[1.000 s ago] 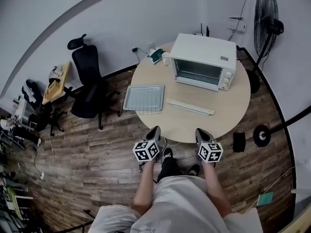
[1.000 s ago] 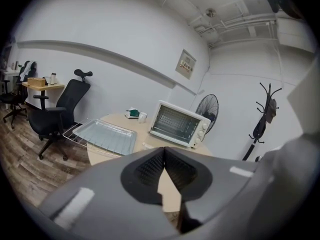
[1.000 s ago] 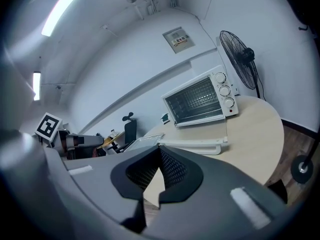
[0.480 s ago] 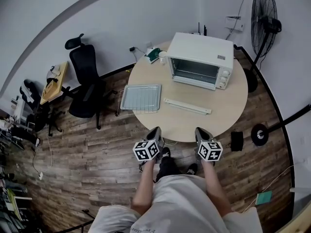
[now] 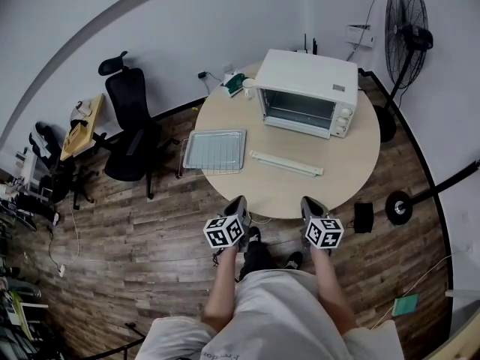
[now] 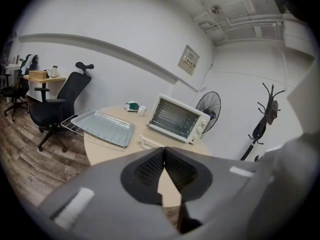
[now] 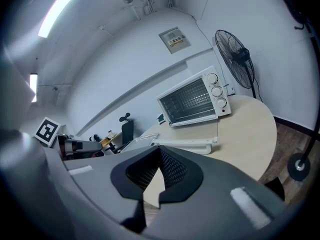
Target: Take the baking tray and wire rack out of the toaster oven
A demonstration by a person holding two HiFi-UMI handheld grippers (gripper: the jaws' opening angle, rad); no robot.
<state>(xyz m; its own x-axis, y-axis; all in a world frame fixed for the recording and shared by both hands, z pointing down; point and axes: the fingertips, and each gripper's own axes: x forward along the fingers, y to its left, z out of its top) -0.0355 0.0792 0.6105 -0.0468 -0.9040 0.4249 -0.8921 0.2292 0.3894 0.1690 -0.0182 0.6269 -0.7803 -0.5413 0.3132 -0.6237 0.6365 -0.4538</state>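
Note:
The white toaster oven (image 5: pixel 307 88) stands at the back of the round table (image 5: pixel 352 163) with its front open and its inside dark. The silver baking tray (image 5: pixel 215 149) lies on the wire rack (image 5: pixel 182 163) at the table's left edge, the rack jutting past the rim. My left gripper (image 5: pixel 240 201) and right gripper (image 5: pixel 309 202) hover side by side before the table's near edge, both shut and empty. The left gripper view shows its shut jaws (image 6: pixel 163 149), the tray (image 6: pixel 102 126) and the oven (image 6: pixel 176 118). Beyond the right gripper's (image 7: pixel 159 149) shut jaws stands the oven (image 7: pixel 194 102).
A long white strip-like part (image 5: pixel 286 164) lies on the table in front of the oven. A green item and a white cup (image 5: pixel 238 85) sit at the table's back. A black office chair (image 5: pixel 131 126) stands left, a standing fan (image 5: pixel 409 28) right, dark objects (image 5: pixel 363 217) on the floor.
Only the head view has drifted slightly, so the table sits a little further left and up. Both grippers stay where they were, and nothing on the table has moved.

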